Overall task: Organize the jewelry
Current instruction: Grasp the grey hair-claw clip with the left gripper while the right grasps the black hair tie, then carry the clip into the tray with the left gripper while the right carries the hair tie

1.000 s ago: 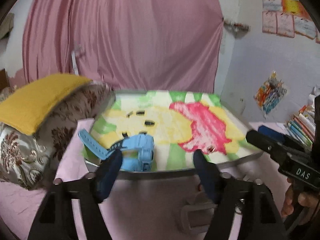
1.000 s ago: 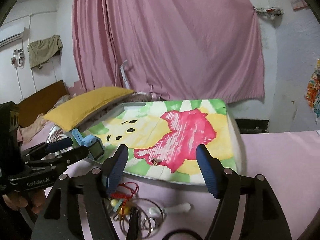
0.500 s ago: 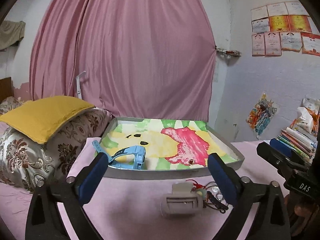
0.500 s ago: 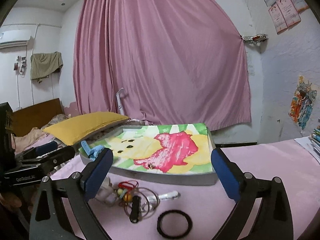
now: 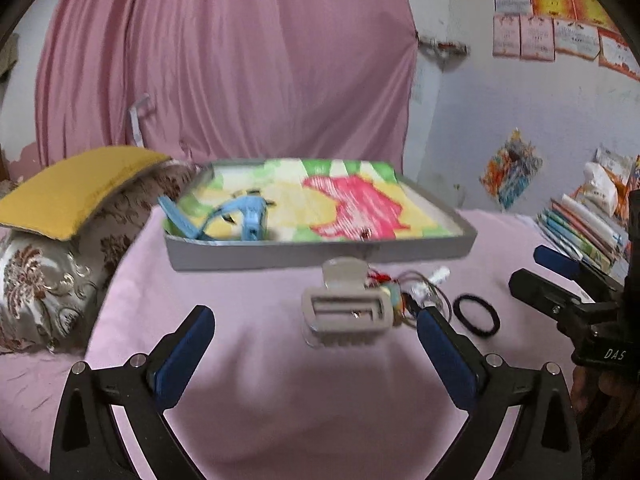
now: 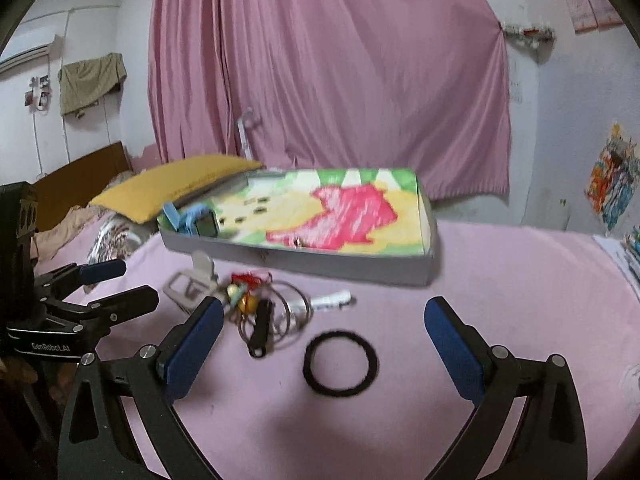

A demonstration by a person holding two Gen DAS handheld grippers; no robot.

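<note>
As if poised: both claws (image 5: 314,334) (image 6: 324,338) agape.

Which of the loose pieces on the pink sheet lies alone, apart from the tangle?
The black ring: it lies by itself, nearer the right gripper; the others bunch by the tray.

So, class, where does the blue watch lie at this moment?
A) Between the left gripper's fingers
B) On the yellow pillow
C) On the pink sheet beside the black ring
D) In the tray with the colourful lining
D: the blue watch rests inside the tray, at its left end.

"DAS" on right gripper (image 5: 560,276), "GenRobot.AI" left gripper (image 6: 116,284)
</note>
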